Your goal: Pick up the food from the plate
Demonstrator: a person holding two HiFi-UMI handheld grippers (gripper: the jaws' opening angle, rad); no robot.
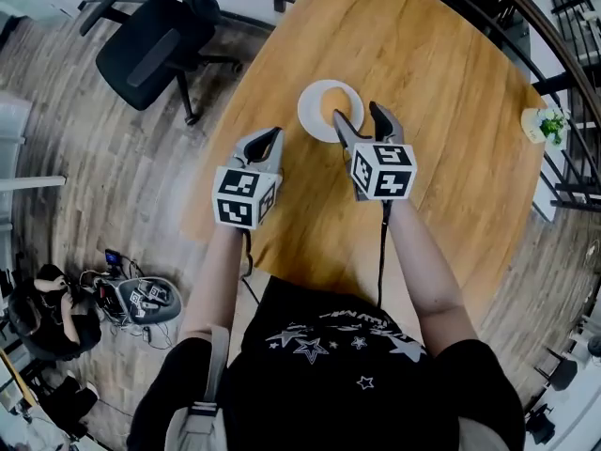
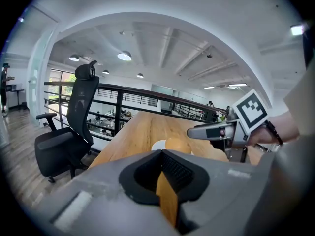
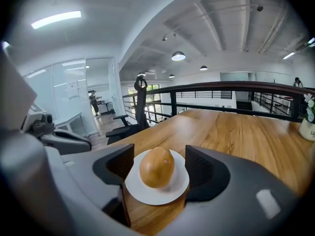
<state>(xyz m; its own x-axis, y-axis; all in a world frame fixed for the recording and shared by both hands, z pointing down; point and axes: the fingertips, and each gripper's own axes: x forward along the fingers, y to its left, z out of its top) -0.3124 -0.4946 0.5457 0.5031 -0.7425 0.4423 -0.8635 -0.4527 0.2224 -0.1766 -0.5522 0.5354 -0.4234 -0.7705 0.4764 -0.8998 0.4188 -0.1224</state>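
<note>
The food [image 1: 333, 107], a round golden-brown lump, sits in the middle of the plate [image 1: 308, 111], and the plate rests on the table [image 1: 432, 73].

The right gripper [image 1: 357, 114] is at the plate's near-right side and points across it. In the right gripper view the food [image 3: 156, 167] shows squarely between the two dark pads [image 3: 120, 164], with white plate [image 3: 147, 195] visible on each side of it. The jaws stand wide apart and neither pad touches the food, so the gripper holds nothing. From the head view, one jaw tip overlaps the plate just beside the food, and the other lies past the plate's rim, over bare wood.

The left gripper [image 1: 270, 135] is near the plate's near-left side, apart from it and over the table edge. In the left gripper view its jaws meet at the tips. Only a thin slit of wood shows lower down, and nothing is between them.

In the left gripper view, the gripper's own body hides most of the plate [image 2: 157, 144] and the lower half of the food [image 2: 177, 144]. Only a sliver of white and the rounded brown top show above it. In the head view the right gripper's jaw covers part of the plate's near-right rim.

No view shows clearly how high the right gripper's tips are above the plate, or whether the food lies level with the pads or a little beyond them.
</note>
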